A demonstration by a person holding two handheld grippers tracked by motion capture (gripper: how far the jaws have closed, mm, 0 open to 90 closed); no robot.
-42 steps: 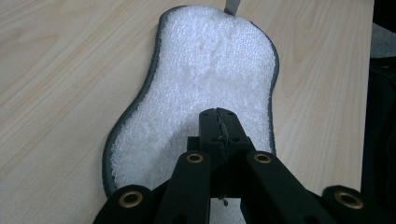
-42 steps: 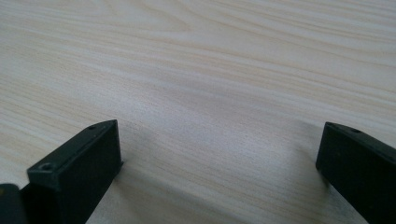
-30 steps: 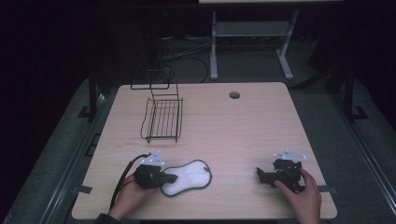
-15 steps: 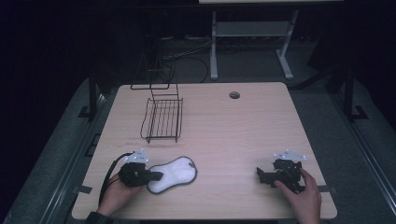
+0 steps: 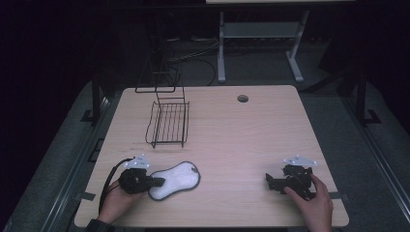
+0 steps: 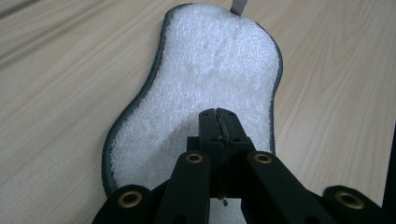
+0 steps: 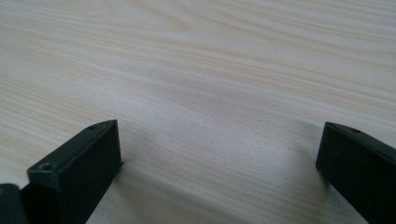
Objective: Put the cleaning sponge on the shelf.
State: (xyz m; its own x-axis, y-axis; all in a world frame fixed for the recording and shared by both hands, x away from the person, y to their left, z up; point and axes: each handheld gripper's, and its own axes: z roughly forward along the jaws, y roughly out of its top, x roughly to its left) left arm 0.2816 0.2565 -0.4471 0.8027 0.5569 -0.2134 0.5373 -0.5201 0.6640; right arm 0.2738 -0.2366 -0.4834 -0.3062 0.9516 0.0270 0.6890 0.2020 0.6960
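My left gripper (image 5: 157, 182) is pressed together over the near end of the pad (image 5: 176, 179), which lies flat on the counter (image 5: 241, 140) at its near left. Whether any pile is pinched, I cannot tell. The pad looks soft, light and floppy, so I'd take it by the dark edge. My right gripper (image 5: 270, 182) rests spread, well apart. The wire basket (image 5: 168, 124) stands farther back, clear of the way.

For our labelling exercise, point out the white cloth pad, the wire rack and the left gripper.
white cloth pad (image 6: 210, 79), left gripper view, on its fluffy white middle.
wire rack (image 5: 169, 123), high view, on its barred floor.
left gripper (image 6: 218, 122), left gripper view, where its shut fingertips meet.
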